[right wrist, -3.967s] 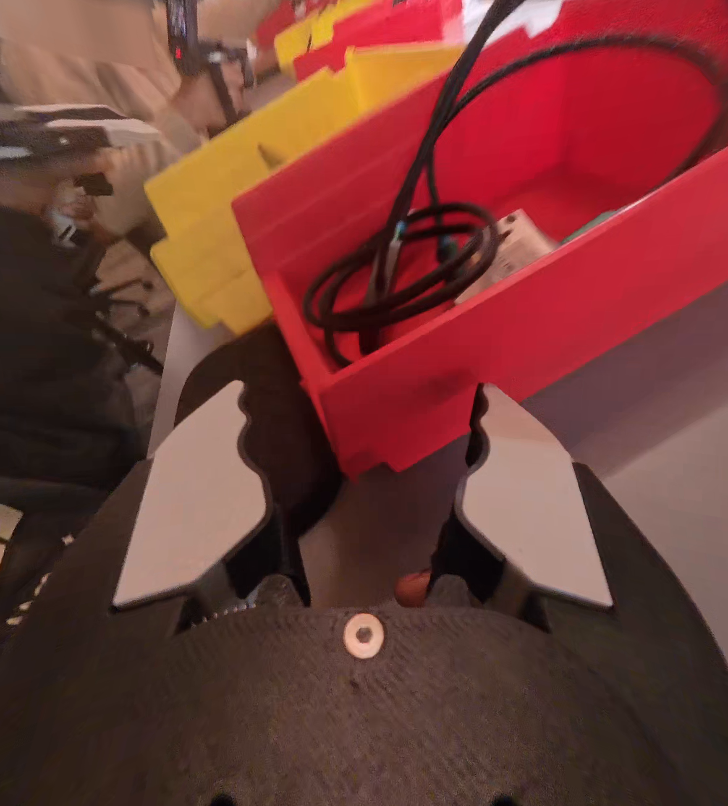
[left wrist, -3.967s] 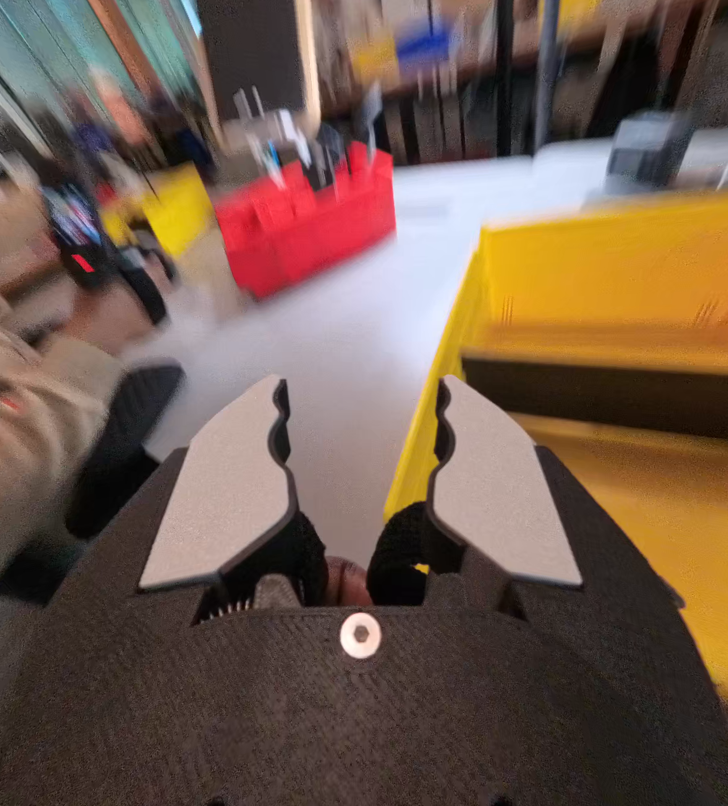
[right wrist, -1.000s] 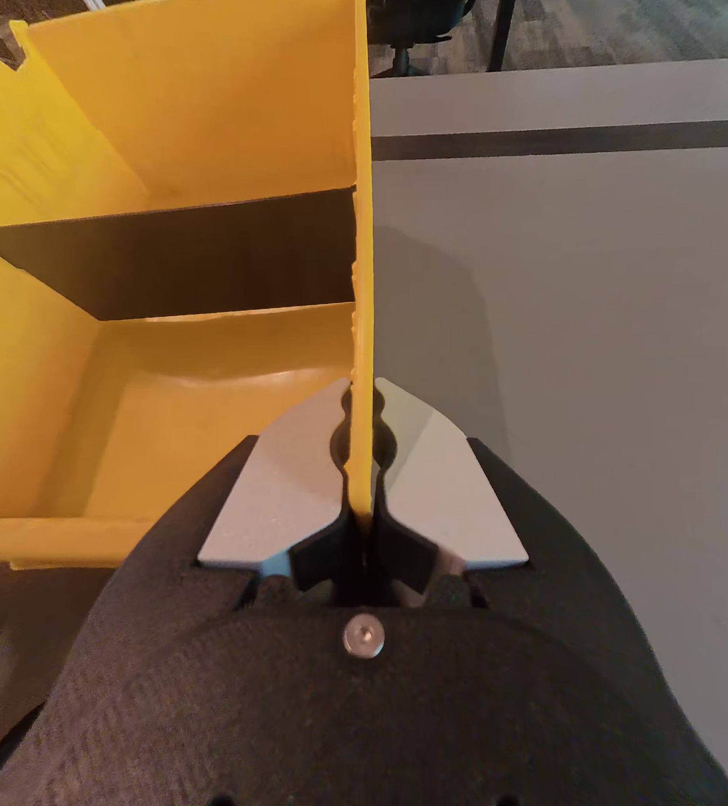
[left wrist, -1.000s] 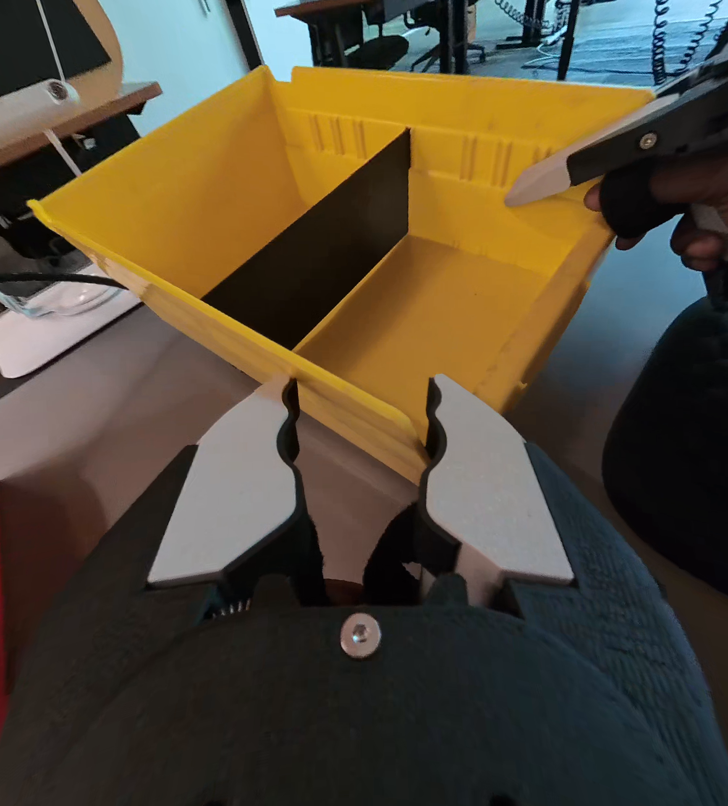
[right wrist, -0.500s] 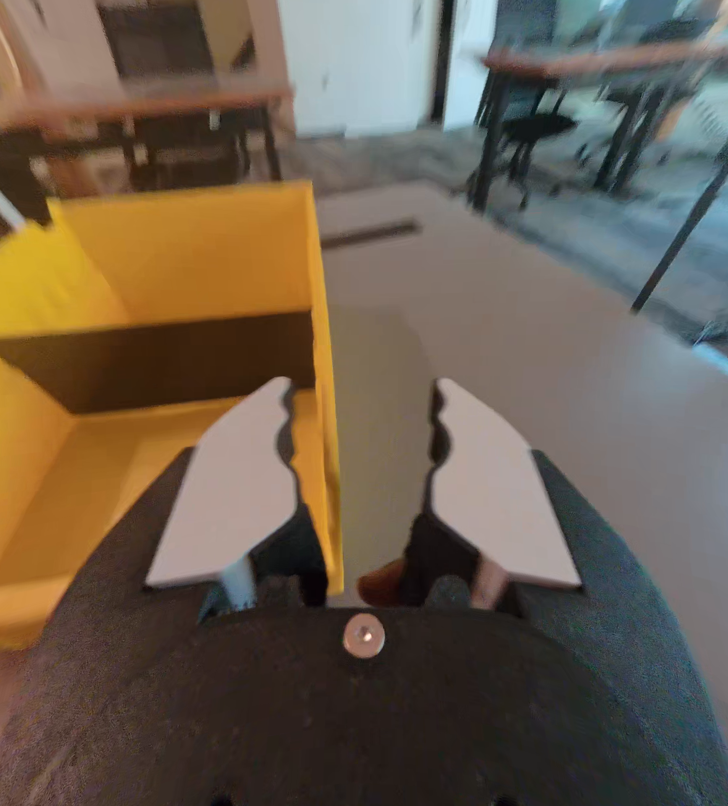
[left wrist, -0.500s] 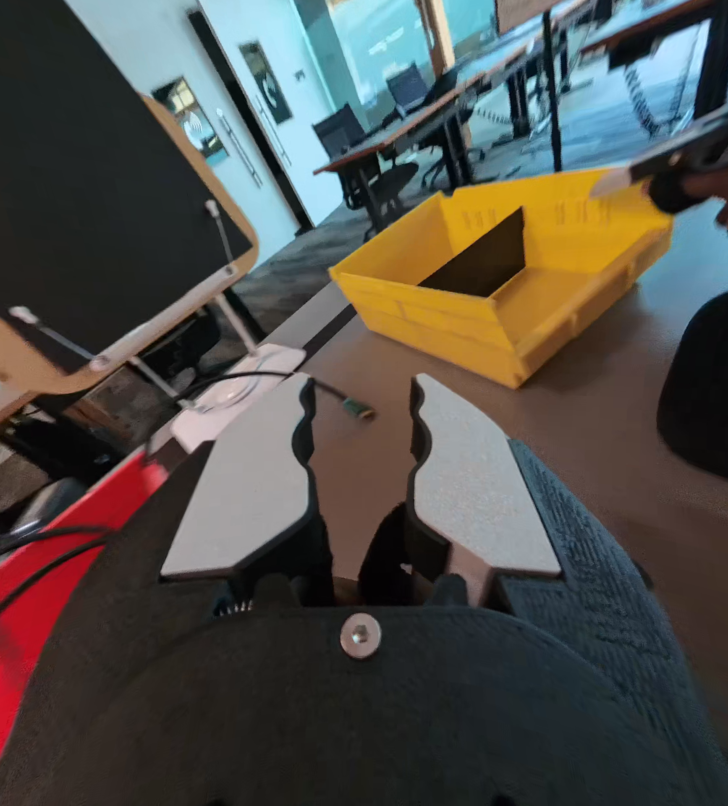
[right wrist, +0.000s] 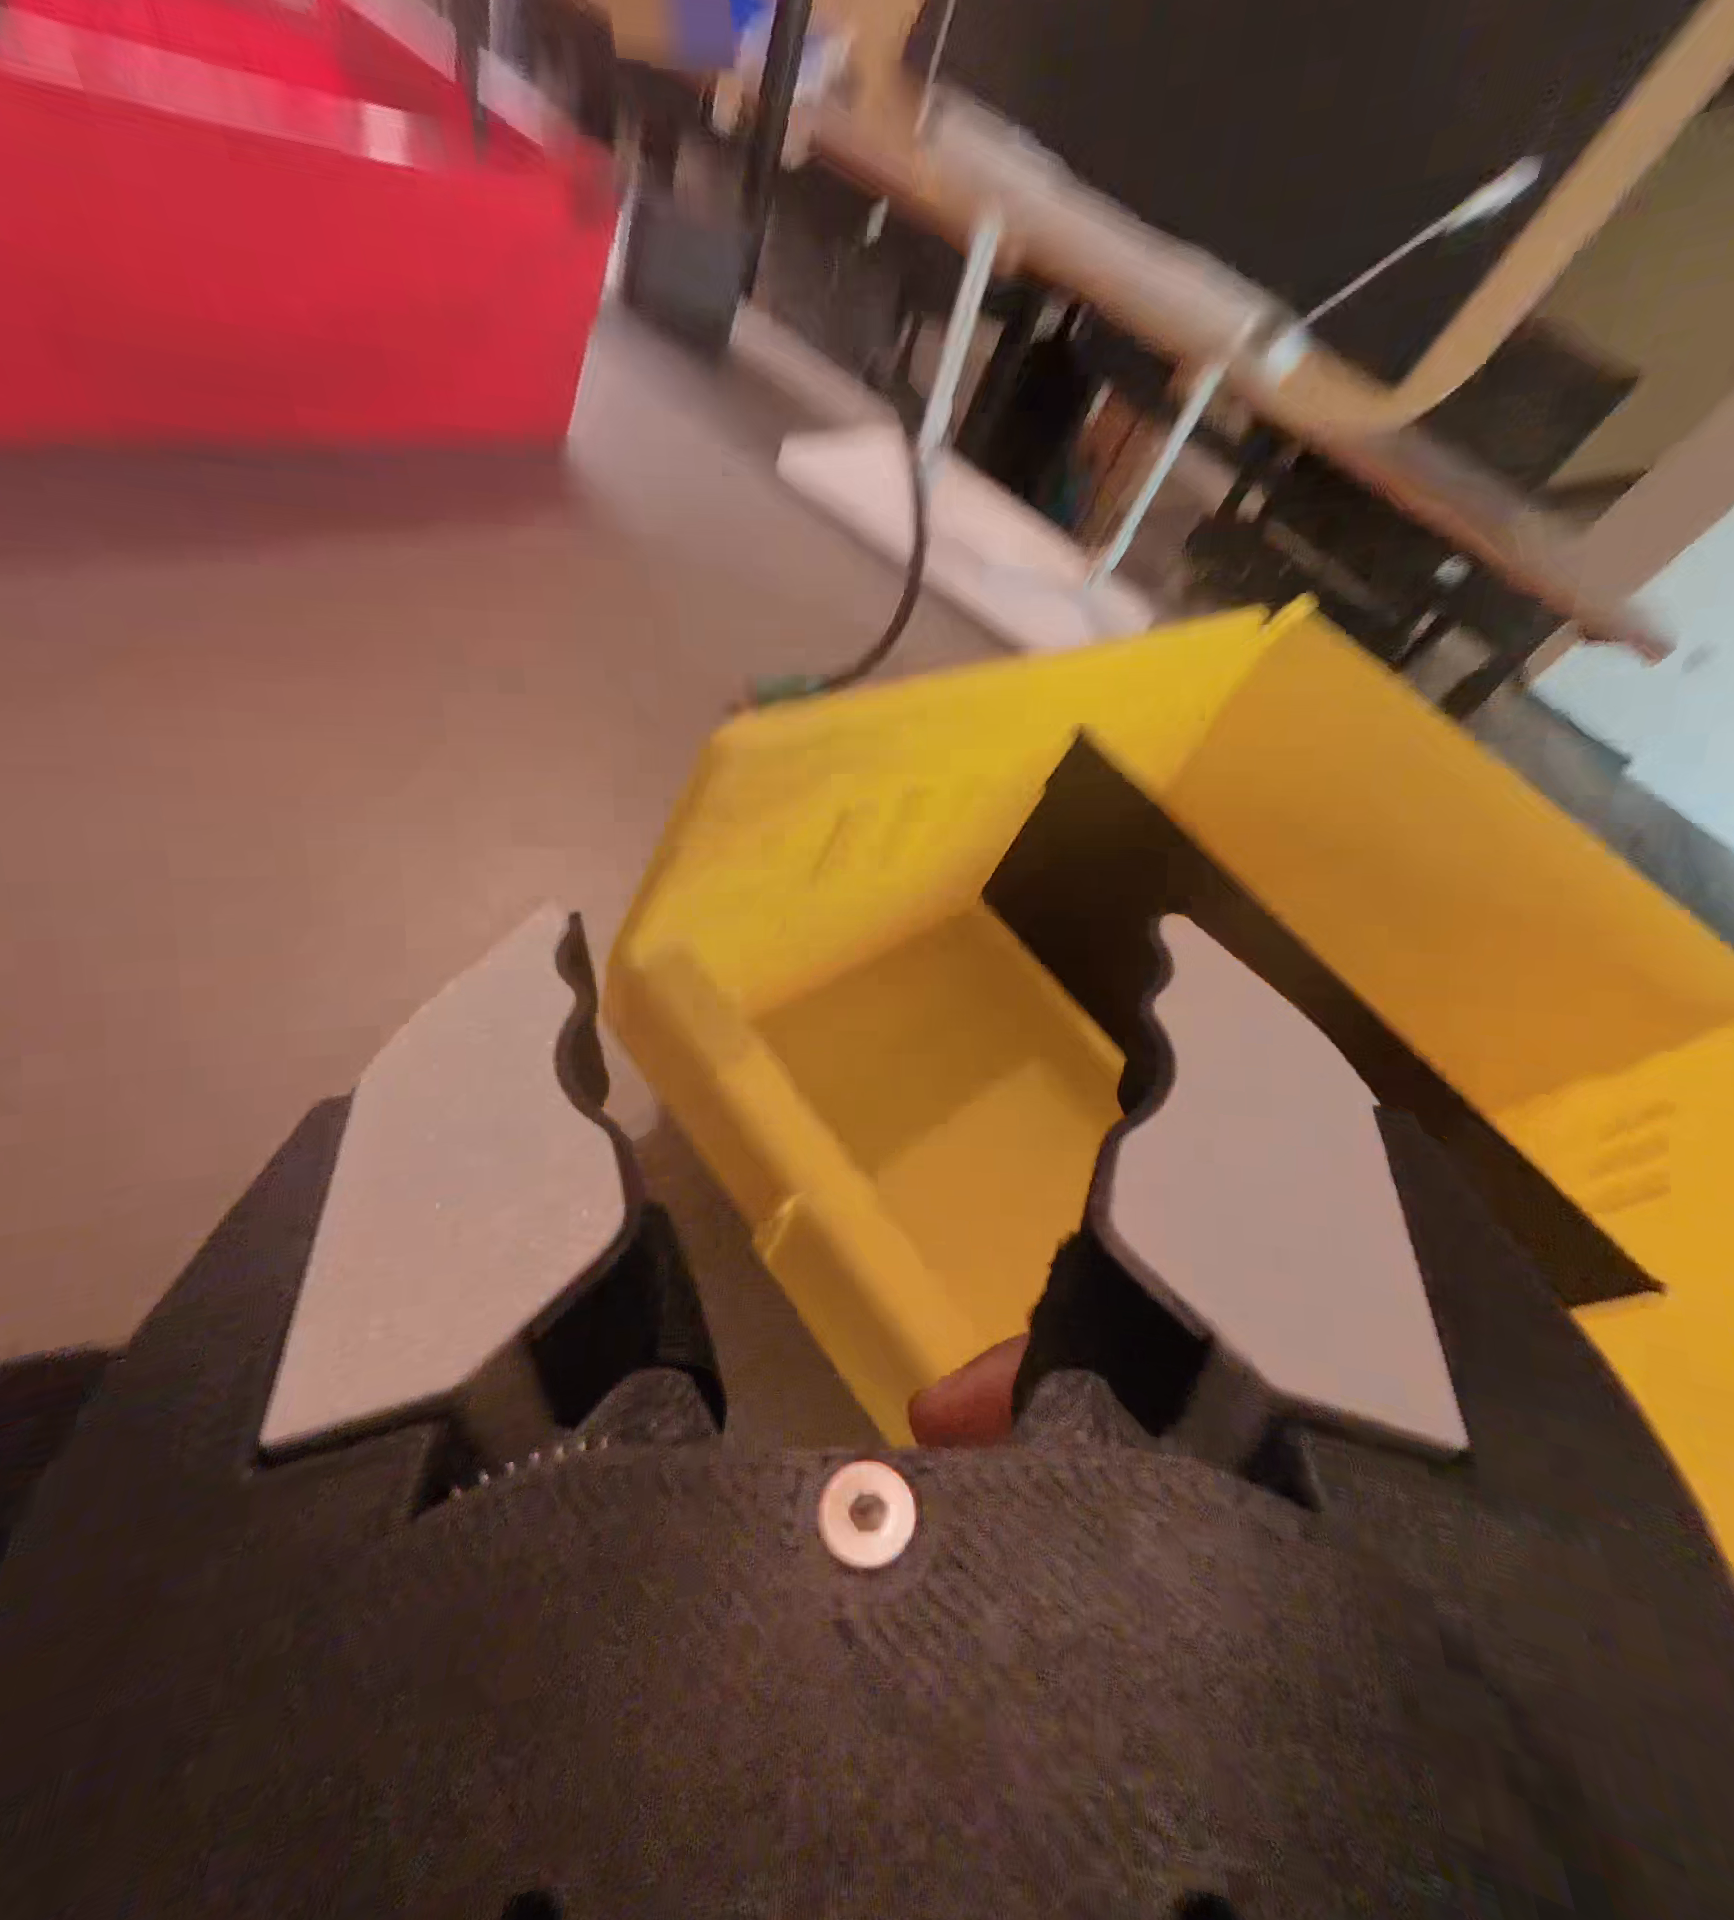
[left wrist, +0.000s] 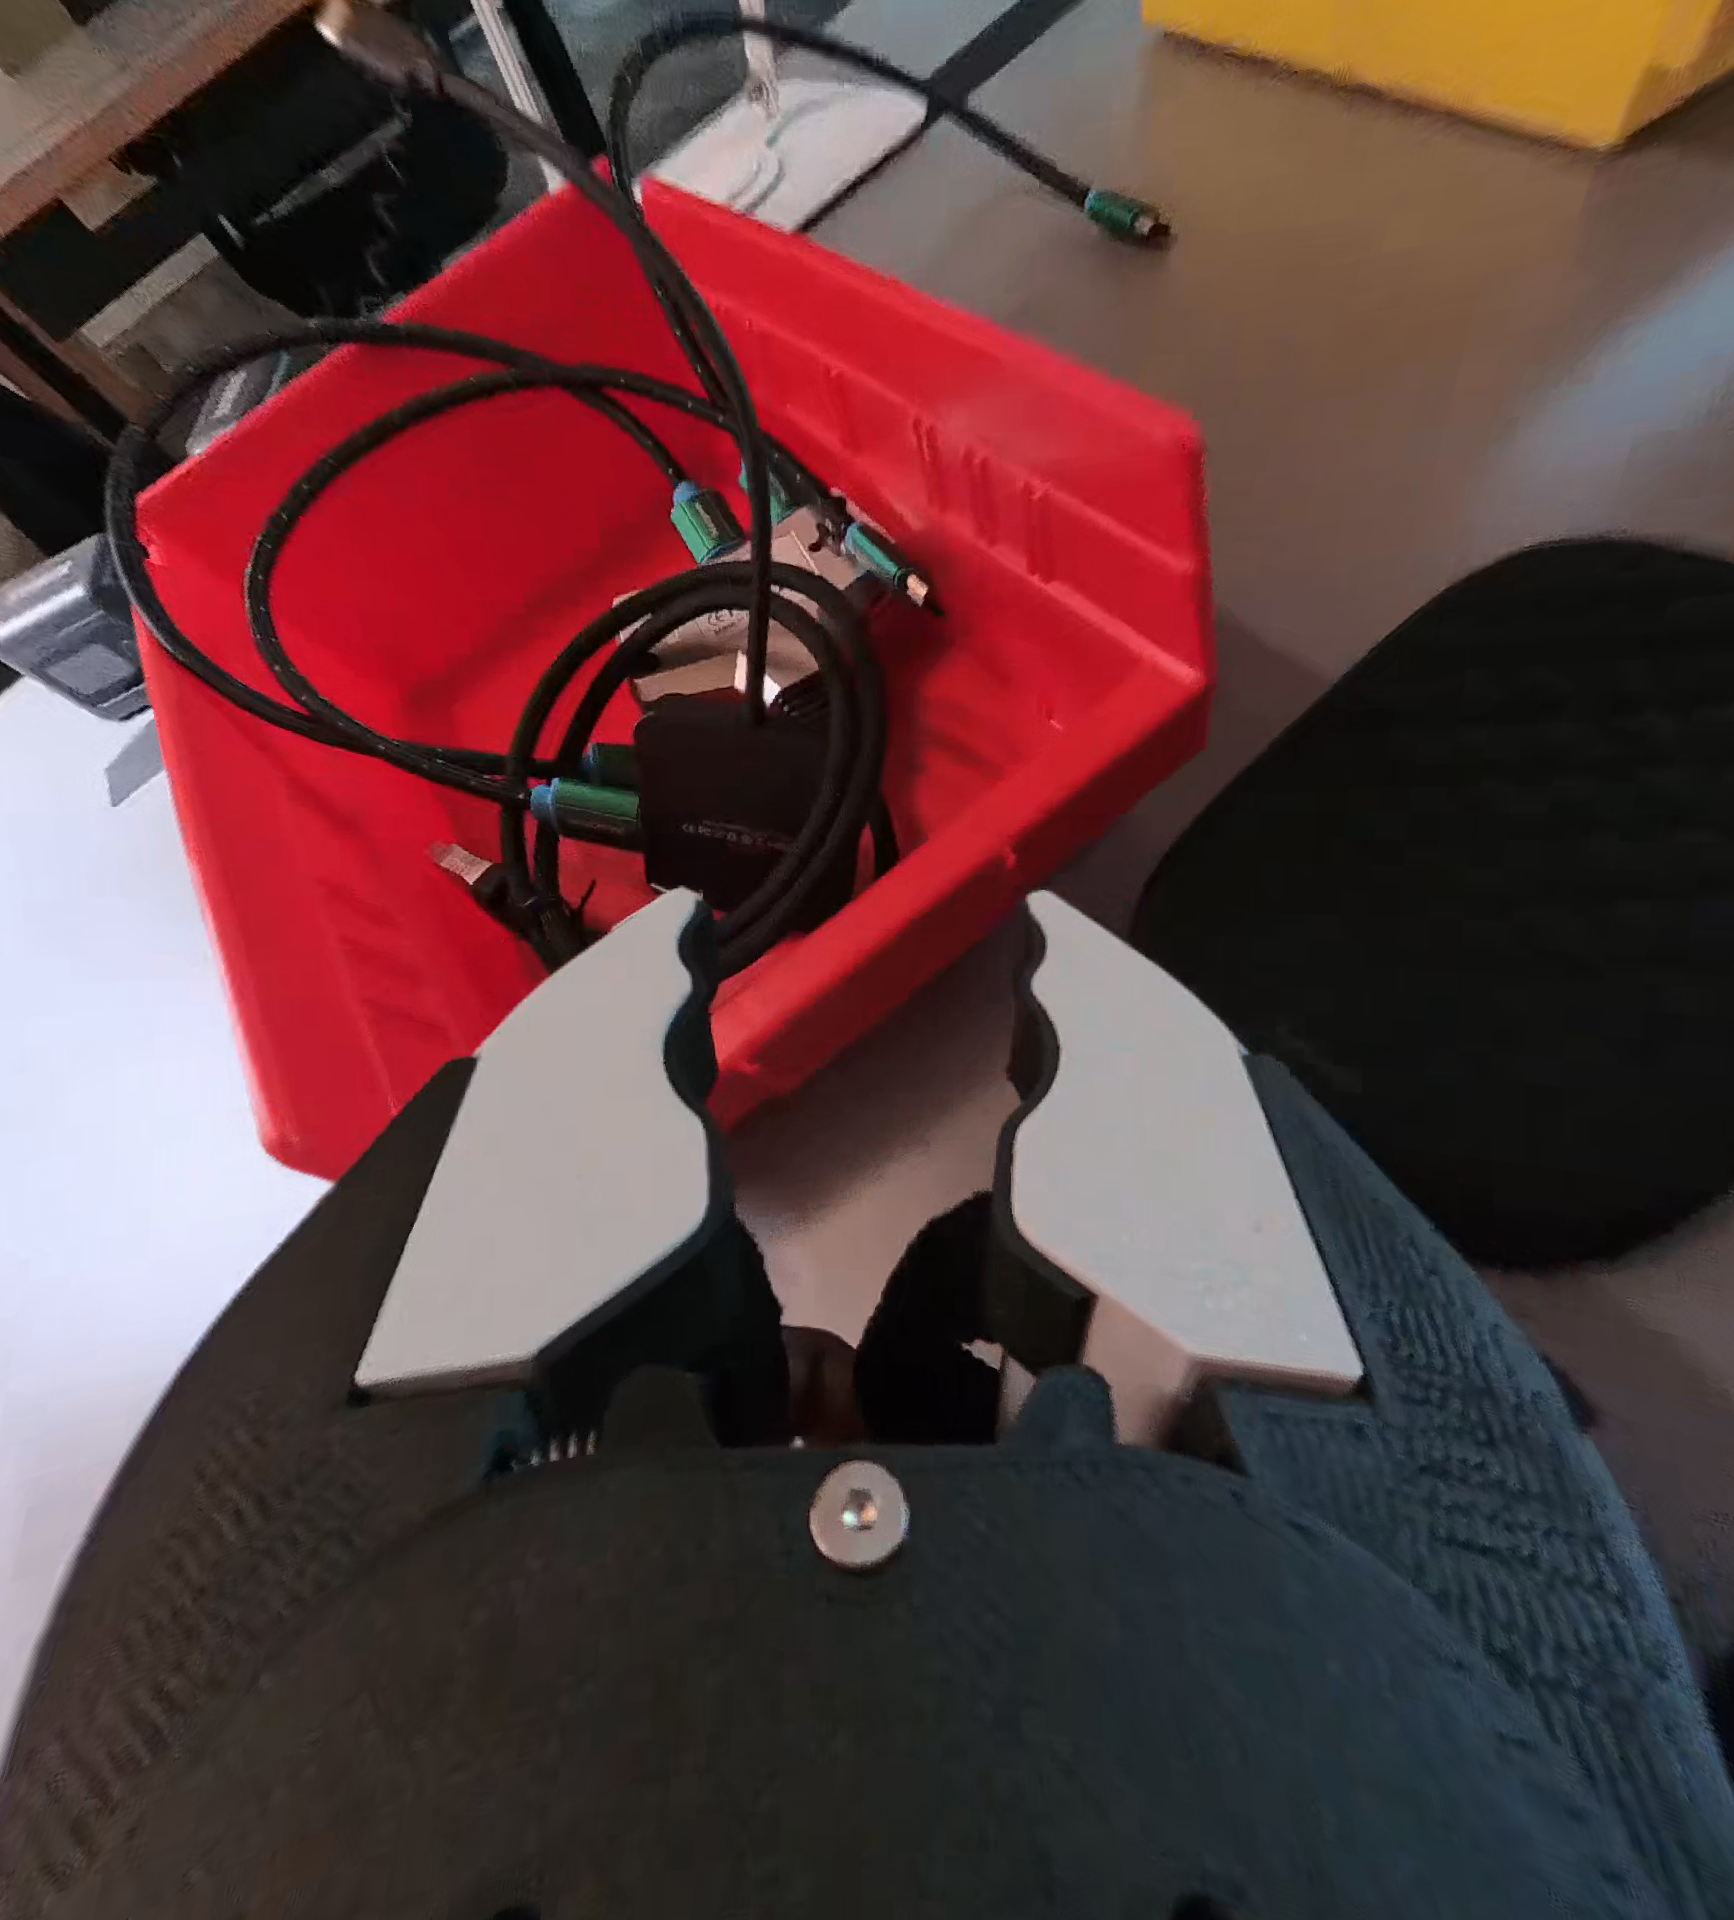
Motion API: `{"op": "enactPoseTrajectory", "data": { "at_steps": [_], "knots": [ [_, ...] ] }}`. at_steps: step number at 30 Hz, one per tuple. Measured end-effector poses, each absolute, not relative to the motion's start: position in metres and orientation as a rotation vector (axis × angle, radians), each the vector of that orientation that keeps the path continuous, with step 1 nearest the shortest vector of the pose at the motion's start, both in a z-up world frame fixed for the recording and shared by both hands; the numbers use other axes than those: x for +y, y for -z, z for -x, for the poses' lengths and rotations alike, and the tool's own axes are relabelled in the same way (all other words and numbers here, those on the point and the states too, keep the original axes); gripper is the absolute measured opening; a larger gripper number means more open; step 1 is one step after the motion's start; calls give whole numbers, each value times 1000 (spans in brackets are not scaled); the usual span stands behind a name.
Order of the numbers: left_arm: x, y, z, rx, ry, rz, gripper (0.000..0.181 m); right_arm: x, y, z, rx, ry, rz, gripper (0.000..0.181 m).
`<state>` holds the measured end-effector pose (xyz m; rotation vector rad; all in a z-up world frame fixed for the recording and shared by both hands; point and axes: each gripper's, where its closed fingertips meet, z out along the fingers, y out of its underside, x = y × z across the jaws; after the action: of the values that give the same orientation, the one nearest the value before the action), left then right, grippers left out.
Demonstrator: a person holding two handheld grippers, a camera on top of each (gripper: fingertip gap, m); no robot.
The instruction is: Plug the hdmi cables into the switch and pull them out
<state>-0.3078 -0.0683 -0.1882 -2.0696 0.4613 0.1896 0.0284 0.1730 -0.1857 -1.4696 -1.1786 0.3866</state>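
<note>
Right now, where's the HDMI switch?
Left wrist view: the black switch lies inside the red bin, near its front wall, amid coiled black cables, just ahead of the open left gripper.

Right wrist view badly motion-blurred — left sharper, bright glare far left, wide-angle edges.

an office: desks (right wrist: 1206,343), storage bins (left wrist: 998,436) on a table (left wrist: 1465,343).
</note>
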Motion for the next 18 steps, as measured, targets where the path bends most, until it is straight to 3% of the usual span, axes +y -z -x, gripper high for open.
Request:
{"op": "enactPoseTrajectory", "data": {
  "at_steps": [5,8,11,18],
  "knots": [
    [-52,237,321,539,-287,2270,48,179,236,-29,-1427,-55,1582,93],
    [-47,241,320,507,-183,2211,53,186,242,-34,-1466,98,1542,76],
    [-47,241,320,457,-136,2221,54,190,256,-45,-1497,182,1613,43],
    [-48,238,317,214,11,2377,52,203,257,-78,-1401,274,1752,44]
  ]
}}
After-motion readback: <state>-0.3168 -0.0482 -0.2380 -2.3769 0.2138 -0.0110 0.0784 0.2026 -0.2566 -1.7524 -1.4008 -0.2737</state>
